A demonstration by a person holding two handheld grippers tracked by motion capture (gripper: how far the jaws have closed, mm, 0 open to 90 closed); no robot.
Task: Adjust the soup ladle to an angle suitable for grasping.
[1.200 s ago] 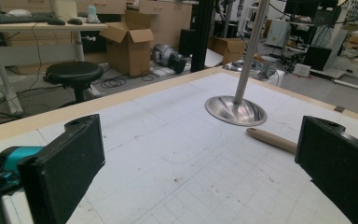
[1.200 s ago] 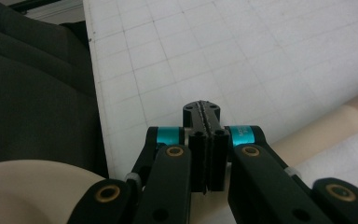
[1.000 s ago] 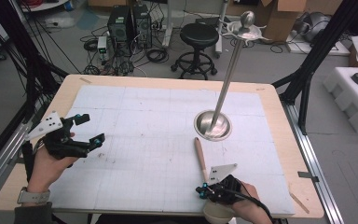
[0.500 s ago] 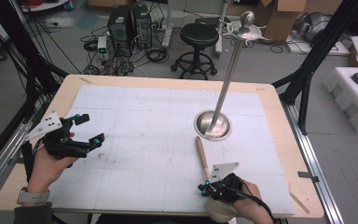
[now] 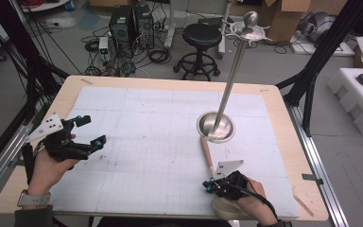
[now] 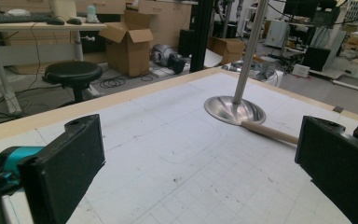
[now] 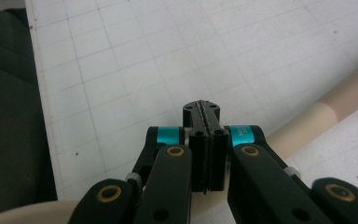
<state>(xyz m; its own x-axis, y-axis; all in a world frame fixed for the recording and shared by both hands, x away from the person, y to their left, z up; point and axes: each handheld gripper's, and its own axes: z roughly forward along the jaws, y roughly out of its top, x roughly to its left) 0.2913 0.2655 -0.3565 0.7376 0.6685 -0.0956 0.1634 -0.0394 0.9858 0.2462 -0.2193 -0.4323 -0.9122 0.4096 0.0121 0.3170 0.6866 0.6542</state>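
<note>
High view, layout: wooden rod (image 5: 207, 151) lies flat on the white grid mat (image 5: 146, 142), right of centre, running near-to-far
Rod far end: at the rim of the metal stand's round base (image 5: 216, 126), seems to touch it; left gripper view backs this up
Rod near end: just beside the right gripper (image 5: 209, 185), near edge of the table (image 5: 283, 99)
Right gripper fingers: pressed together, nothing between them; in the right gripper view the rod passes beside and under the linkage, not between the pads
Left gripper (image 5: 93, 129): fingers spread wide, empty, held above the mat on the left, well apart from the rod
Step in hand (judged): getting a grip on the rod's near end
How to do it well: spread the right fingers first, set them astride the rod across its length, lower until the pads bracket it, then pinch
Watch out: a push with shut fingers would likely roll the rod or shove it into the base; stand is tall with a thin pole (image 5: 229, 80), so a knock could tip it
Lift: draw the rod toward the near side, away from the base, before raising
</note>
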